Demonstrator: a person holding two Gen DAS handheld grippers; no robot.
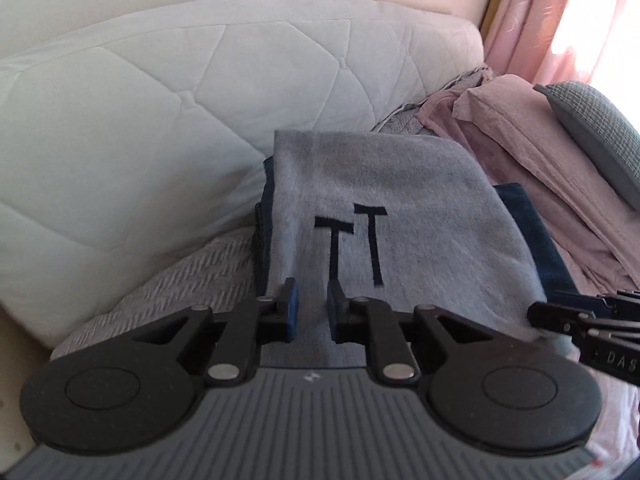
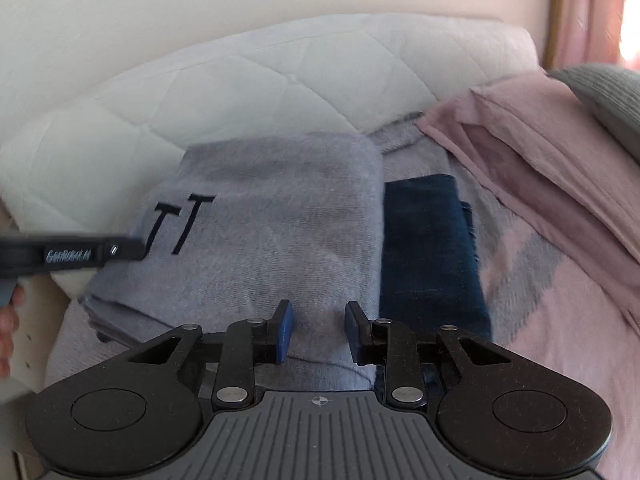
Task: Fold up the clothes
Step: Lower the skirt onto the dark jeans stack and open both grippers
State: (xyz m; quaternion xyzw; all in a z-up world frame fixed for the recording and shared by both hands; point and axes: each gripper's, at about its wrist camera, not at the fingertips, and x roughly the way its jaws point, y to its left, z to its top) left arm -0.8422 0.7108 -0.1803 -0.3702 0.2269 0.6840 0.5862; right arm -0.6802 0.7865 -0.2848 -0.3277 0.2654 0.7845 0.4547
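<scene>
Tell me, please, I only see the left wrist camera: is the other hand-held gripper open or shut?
Observer: Open. The right hand-held gripper has its blue pads apart over the near edge of the grey folded top, pinching nothing.
Operator: Can you see my gripper from there?
Observer: Yes, side-on. The left hand-held gripper has pale lettering along its finger.
Operator: Who's holding it?
Observer: Only a bit of a hand shows, at the left edge of the right wrist view.
</scene>
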